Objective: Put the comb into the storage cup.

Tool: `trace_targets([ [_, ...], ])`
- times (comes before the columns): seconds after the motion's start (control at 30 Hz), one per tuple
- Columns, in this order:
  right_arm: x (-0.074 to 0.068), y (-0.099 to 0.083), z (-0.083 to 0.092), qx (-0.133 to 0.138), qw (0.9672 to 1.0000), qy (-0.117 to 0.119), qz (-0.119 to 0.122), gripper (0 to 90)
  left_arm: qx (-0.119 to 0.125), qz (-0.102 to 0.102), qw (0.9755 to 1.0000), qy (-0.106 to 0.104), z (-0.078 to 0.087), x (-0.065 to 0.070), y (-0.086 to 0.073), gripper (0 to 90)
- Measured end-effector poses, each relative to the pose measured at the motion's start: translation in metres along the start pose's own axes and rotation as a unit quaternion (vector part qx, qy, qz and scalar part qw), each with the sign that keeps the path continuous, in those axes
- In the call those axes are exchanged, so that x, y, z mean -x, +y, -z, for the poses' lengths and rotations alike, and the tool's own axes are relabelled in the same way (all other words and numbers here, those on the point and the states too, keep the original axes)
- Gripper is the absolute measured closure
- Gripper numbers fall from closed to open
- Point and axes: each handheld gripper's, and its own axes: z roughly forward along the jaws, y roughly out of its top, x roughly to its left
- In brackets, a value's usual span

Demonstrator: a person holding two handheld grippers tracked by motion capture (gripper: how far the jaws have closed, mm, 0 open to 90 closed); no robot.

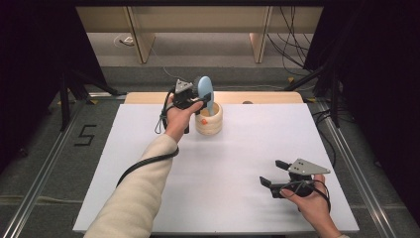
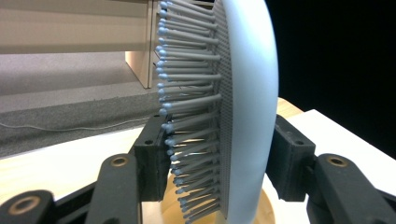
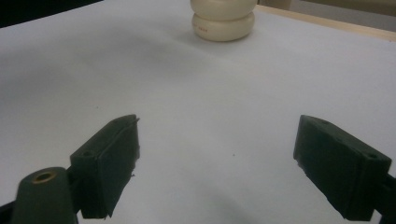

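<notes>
Left gripper: I have it pinching the hairbrush across the head, one pad on the bristles, the other on the smooth back.
Hairbrush: upright between my left jaws, its lower end down inside the wooden cup.
Wooden cup: directly under the left gripper, at the far side of the white table.
Right gripper: I see its jaws spread wide with nothing between them, low over the table, well apart from the cup ahead.
</notes>
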Motion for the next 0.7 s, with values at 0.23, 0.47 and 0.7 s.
trace_targets([
  [0.23, 0.0, 0.0, 0.0, -0.001, 1.0, -0.001, -0.002, 15.4, -0.002, 0.01, 0.9999, 0.009, 0.006, -0.008, -0.001, 44.3],
  [0.47, 0.0, 0.0, -0.001, -0.003, 1.0, 0.001, -0.001, 15.5, -0.007, 0.02, 0.9995, 0.025, 0.01, -0.015, -0.004, 42.1],
  [0.7, 0.0, -0.001, -0.001, -0.004, 1.0, 0.001, -0.002, 15.5, -0.014, 0.025, 0.9992, 0.028, 0.013, -0.019, -0.006, 40.5],
])
